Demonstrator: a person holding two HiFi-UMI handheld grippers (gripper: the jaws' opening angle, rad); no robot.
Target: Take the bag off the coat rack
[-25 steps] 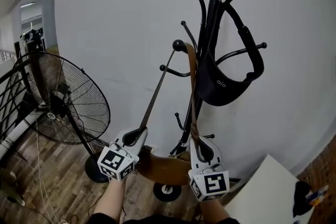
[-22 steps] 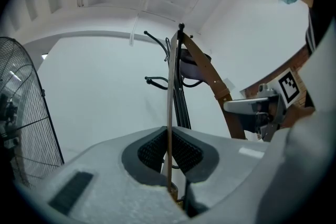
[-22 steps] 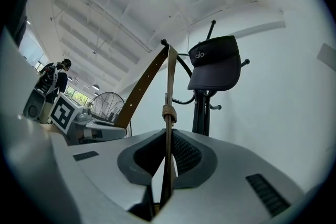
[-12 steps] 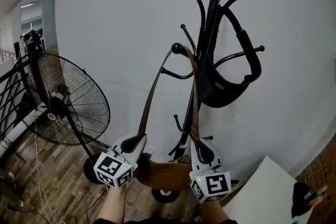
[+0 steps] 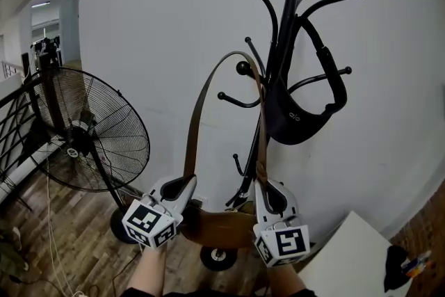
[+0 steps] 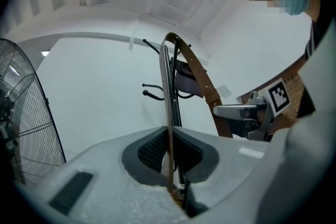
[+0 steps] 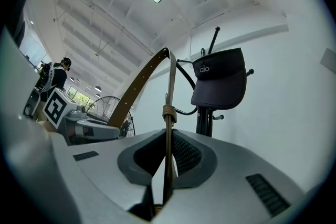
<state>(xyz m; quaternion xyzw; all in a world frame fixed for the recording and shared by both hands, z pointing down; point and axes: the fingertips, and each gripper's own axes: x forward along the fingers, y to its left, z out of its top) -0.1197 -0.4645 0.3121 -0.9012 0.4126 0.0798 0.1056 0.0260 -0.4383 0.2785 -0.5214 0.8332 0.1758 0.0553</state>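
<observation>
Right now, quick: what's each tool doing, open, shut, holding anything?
Left tool: shut on the bag strap.
Right tool: shut on the bag strap, on the loop's other side.

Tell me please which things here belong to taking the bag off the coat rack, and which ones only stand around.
Part of the job: brown bag; strap, clamped in both grippers; coat rack; left gripper; right gripper.

Only standing around: dark visor cap hanging on the rack; floor fan; white table.
</observation>
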